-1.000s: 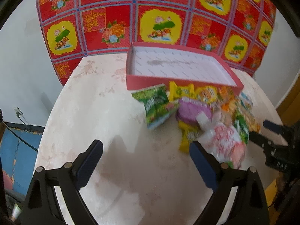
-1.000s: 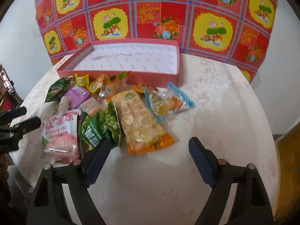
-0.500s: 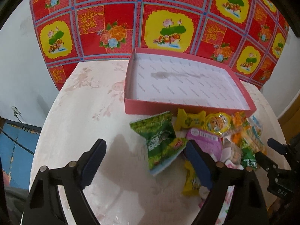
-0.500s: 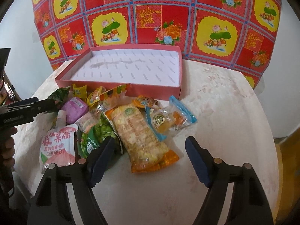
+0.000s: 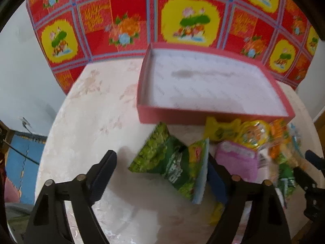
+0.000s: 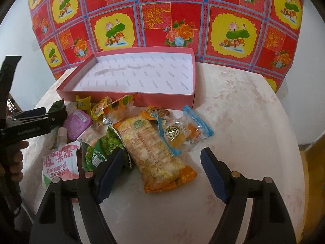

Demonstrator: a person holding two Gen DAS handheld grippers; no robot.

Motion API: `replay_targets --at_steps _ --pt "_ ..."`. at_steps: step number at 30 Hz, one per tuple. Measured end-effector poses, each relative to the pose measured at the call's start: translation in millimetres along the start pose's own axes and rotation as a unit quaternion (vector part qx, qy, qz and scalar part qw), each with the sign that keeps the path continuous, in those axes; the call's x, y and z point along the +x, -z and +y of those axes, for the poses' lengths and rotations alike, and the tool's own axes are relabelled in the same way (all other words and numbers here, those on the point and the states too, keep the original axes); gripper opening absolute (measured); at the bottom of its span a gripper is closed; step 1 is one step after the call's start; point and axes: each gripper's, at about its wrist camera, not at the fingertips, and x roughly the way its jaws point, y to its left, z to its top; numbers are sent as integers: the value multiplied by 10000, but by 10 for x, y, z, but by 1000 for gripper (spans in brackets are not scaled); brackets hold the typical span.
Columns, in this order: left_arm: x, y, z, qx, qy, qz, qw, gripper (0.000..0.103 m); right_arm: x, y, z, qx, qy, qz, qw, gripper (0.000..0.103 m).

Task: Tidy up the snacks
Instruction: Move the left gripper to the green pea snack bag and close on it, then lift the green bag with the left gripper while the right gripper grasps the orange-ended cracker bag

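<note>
Left gripper [image 5: 161,172], jaws closing around a green snack packet [image 5: 172,166] just before the pink box [image 5: 203,117], not yet gripping; right gripper [image 6: 162,167] wide open, empty, over the orange packet [image 6: 156,148].

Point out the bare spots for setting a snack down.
The pink box has nothing inside it. The table is bare right of the blue-edged packet, and left of the green packet. Crowded: the pile along the box's front.

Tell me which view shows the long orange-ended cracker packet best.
Right wrist view: the long orange-ended cracker packet lies whole and sharp on the pale round table, just ahead of the right gripper. In the left wrist view that side of the pile is blurred; I cannot pick it out.
</note>
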Motion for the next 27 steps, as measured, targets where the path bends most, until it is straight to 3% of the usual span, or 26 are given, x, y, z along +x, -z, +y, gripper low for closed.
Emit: replay_targets --at_steps 11,19,27 --pt "-8 6 -4 75 -26 -155 9998 80 7 -10 79 -219 36 -125 9997 76" --pt "-43 11 -57 226 -132 -288 9992 65 15 -18 87 -274 17 -49 9996 73" --pt "-109 53 -3 116 38 -327 9994 61 21 -25 107 -419 -4 -18 9991 73"
